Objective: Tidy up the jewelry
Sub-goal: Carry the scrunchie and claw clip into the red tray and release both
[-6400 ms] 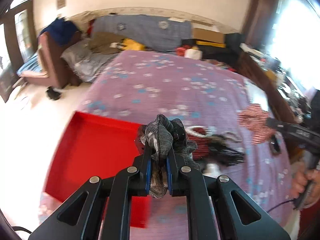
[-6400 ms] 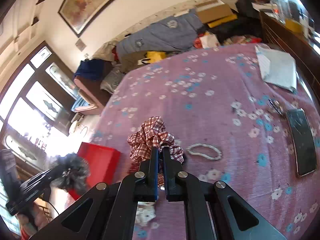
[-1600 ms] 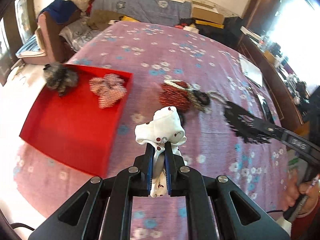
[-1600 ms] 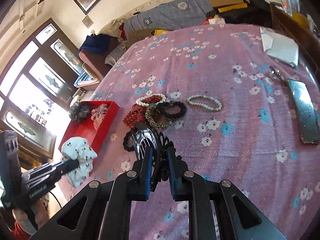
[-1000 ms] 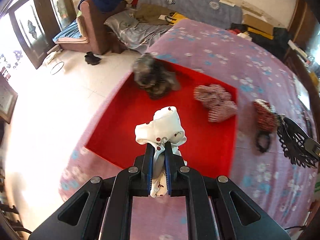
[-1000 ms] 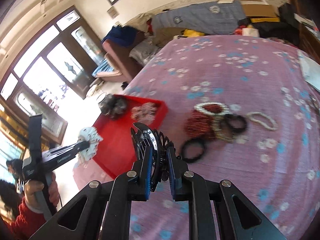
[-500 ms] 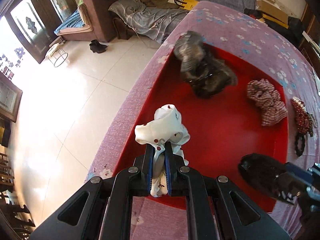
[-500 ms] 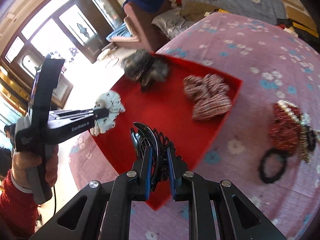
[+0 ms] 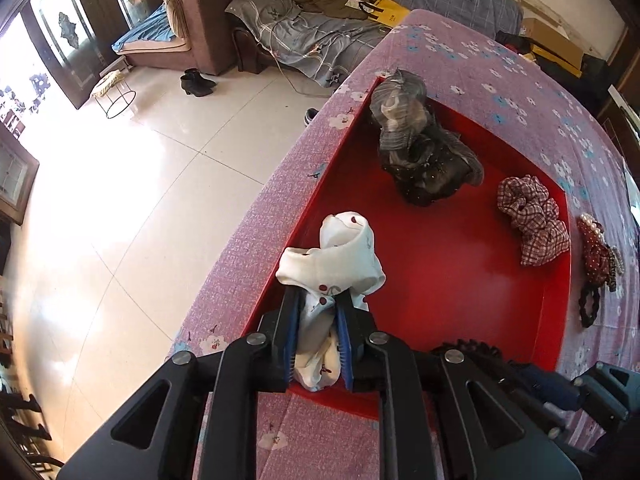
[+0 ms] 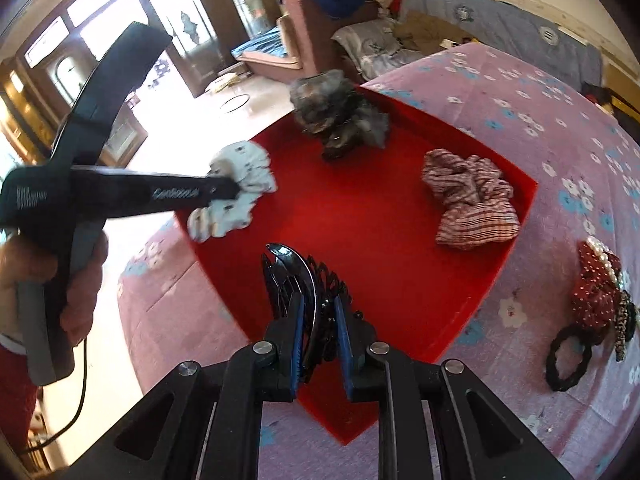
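The left fingers (image 9: 319, 322) are opening around the white scrunchie (image 9: 332, 256) at the red tray (image 9: 556, 304) edge; it could drop outside. The right fingers (image 10: 318, 316) clench a black clip (image 10: 296, 280).

Stuff you can't really make out around the shallow red plastic tray (image 9: 556, 304)

In the left wrist view, its near edge sits behind the gripper, and the black toothed hair claw (image 9: 466, 347) there is mostly hidden. The dark grey fluffy scrunchie (image 10: 340, 116) in its far corner is motion-blurred in the right wrist view.
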Demonstrator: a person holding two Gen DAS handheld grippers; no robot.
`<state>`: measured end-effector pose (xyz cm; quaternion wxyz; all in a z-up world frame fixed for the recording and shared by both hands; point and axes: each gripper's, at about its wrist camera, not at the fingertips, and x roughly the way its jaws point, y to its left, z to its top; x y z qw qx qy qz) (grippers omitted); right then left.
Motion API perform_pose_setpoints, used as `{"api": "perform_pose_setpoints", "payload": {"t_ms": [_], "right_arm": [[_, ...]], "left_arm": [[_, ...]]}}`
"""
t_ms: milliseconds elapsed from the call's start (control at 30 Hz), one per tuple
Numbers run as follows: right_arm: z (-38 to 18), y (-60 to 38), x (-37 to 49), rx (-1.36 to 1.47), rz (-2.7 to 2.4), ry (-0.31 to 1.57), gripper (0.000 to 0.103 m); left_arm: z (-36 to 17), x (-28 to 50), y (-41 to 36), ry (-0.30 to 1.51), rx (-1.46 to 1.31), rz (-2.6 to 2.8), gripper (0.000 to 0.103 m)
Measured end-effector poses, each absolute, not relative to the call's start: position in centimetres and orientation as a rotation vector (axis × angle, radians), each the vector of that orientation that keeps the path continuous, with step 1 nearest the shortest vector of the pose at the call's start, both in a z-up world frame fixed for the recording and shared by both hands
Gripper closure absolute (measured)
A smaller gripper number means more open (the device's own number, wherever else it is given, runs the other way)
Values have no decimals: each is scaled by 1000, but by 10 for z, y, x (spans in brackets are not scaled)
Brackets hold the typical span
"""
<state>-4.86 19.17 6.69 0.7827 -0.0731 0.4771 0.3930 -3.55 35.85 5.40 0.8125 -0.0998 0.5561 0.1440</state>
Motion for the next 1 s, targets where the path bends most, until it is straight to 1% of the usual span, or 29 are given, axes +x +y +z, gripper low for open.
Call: {"api": "perform_pose_setpoints", "payload": {"t_ms": [133,200,233,267,367,433,533,700,833,1000], "right_arm": [[70,193,-54,-185,858,1024,82],[72,190,-53,-163,870,1028,72],[73,189,-54,-152,875,1028,64],[76,186,-54,-143,875,1021,60],[81,182,-57,-136,886,1006,58],[86,177,-61,-130,891,993,57],[93,167,-66,-108,899,973,50],[104,141,-73,-65,899,950,47],[107,109,-75,-23,868,938,44],[102,61,-74,45,803,952,44]], "left_arm": [[69,-43,355,1152,-208,324,78],[78,-47,352,1132,-199,336,78],[83,-48,350,1122,-191,343,77],[88,-50,347,1113,-181,350,77],[102,-54,336,1086,-131,380,76],[112,-58,327,1065,-93,400,71],[125,-63,314,1035,-50,419,69],[144,-73,286,996,6,430,68],[153,-78,265,974,31,425,62],[155,-81,234,966,51,399,59]]}}
